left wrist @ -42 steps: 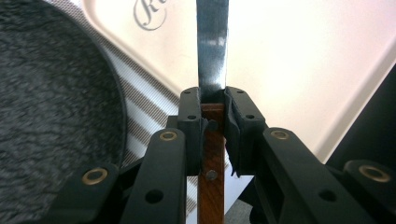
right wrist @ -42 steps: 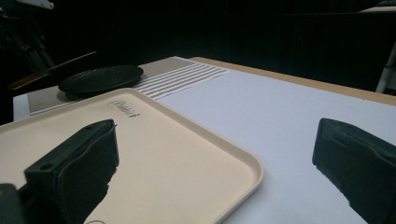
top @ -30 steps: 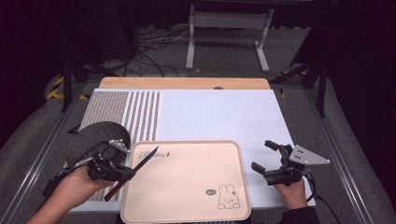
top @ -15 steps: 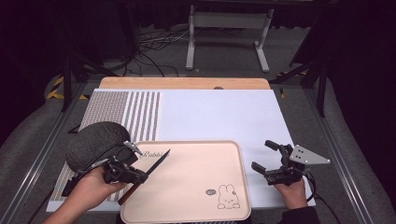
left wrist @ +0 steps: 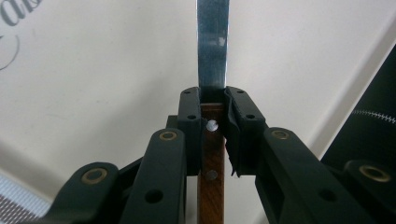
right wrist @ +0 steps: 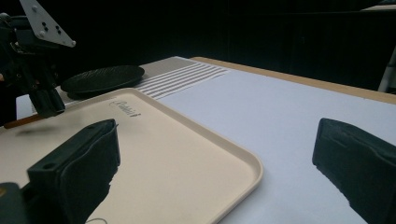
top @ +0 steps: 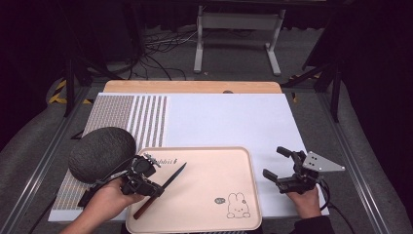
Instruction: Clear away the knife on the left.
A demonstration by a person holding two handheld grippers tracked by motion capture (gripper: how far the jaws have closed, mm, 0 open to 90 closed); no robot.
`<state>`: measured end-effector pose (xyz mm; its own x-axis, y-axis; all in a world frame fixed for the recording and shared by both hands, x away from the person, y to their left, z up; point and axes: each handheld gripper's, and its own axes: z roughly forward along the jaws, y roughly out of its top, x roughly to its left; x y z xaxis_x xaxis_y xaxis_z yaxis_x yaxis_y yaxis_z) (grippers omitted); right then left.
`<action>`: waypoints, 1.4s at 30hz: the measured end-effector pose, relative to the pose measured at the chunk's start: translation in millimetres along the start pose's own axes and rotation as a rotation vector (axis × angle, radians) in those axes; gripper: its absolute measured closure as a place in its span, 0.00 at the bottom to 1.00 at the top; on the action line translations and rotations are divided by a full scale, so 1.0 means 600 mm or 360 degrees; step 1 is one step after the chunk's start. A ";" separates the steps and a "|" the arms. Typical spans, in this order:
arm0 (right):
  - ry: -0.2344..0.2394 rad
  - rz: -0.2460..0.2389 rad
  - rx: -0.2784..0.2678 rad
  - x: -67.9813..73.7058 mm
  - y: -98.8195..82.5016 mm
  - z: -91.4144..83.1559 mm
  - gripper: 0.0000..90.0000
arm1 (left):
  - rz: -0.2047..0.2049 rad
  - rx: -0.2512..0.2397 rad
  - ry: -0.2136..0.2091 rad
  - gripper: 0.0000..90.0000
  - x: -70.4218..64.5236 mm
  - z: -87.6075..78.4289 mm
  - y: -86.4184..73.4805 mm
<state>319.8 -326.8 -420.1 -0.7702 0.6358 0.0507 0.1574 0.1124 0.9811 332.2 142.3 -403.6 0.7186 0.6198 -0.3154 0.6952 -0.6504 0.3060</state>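
A: What is held by the left tongs [top: 157, 187]?

B: A knife [top: 163, 188] is clamped by its wooden handle, over the left part of the beige tray [top: 234, 158]. In the left gripper view the pads [left wrist: 190, 122] are seen pressed on the handle just below the blade, rivets included; from the high view only a dark slanted blade can be made out.

A: And the right tongs [top: 278, 163]?

B: Their jaws are spread wide with nothing between them, above the white desk [top: 229, 119] beside the tray's right edge. In the right gripper view a dark round mat [right wrist: 102, 78] is seen lying flat behind the tray.
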 end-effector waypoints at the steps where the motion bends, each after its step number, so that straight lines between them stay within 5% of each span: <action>1: 0.0001 0.0000 0.0000 0.000 0.000 0.000 0.02 | -0.0014 0.0003 -0.0013 0.86 0.000 0.003 0.002; 24: -0.0021 -0.0014 -0.0023 0.000 0.002 -0.006 0.02 | -0.0041 0.0105 -0.0035 0.86 0.003 0.042 0.012; 31: -0.0027 -0.0011 -0.0024 0.000 0.003 -0.007 0.02 | -0.0017 0.0082 0.0015 0.85 0.006 0.040 0.011; 33: -0.0029 -0.0007 -0.0028 0.000 0.003 -0.008 0.02 | -0.0023 0.0058 -0.0005 0.78 0.005 0.038 0.010; 37: -0.0026 -0.0008 -0.0024 0.000 0.003 -0.008 0.02 | 0.0037 0.0005 -0.0001 0.59 0.001 0.028 0.010; 42: -0.0026 -0.0010 -0.0025 0.001 0.003 -0.007 0.02 | 0.0272 -0.0109 0.0023 0.42 -0.011 0.023 0.012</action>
<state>317.3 -329.5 -417.7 -0.7610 0.6474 0.0418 0.1429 0.1045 0.9842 332.3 127.6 -411.6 0.8262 0.5092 -0.2409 0.5620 -0.7156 0.4149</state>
